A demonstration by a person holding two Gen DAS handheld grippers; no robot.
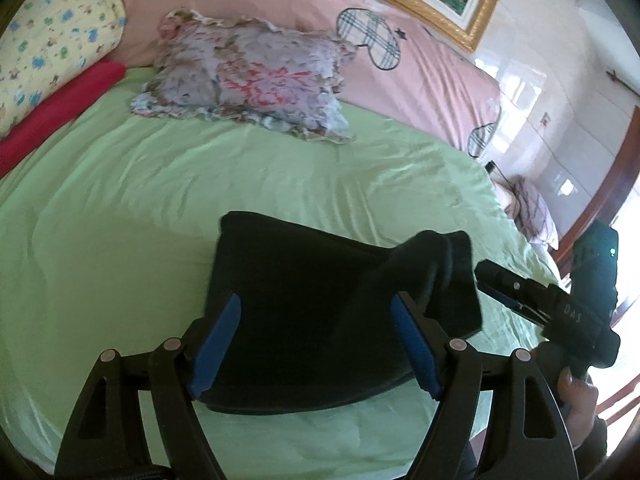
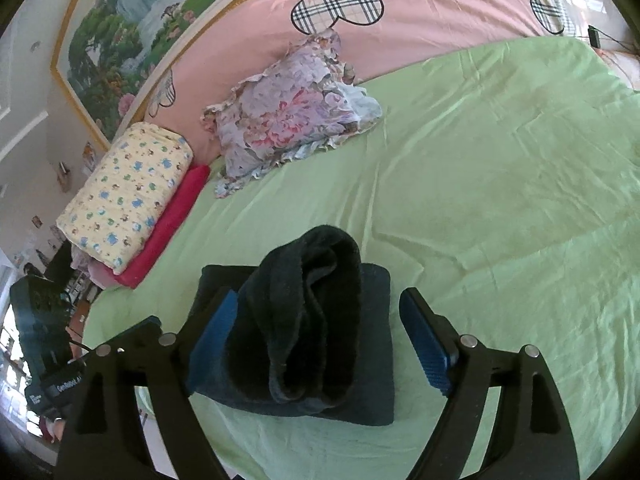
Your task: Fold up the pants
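Note:
The dark navy pants (image 1: 304,304) lie folded into a compact bundle on the green bedsheet (image 1: 120,208). In the right wrist view the pants (image 2: 304,332) show a flat folded layer with a thick bunched fold standing on top. My left gripper (image 1: 316,344) is open, its blue pads on either side of the bundle's near edge. My right gripper (image 2: 320,340) is open, with the bundle between its blue pads and nothing pinched. The right gripper also shows in the left wrist view (image 1: 496,280), close by the bundle's right edge.
A floral pillow (image 1: 248,76) lies further up the bed. A yellow patterned folded quilt (image 1: 52,40) sits on a red blanket (image 1: 56,108) at the left. A pink duvet (image 1: 400,40) runs along the headboard under a framed picture (image 2: 132,36). The bed edge is near me.

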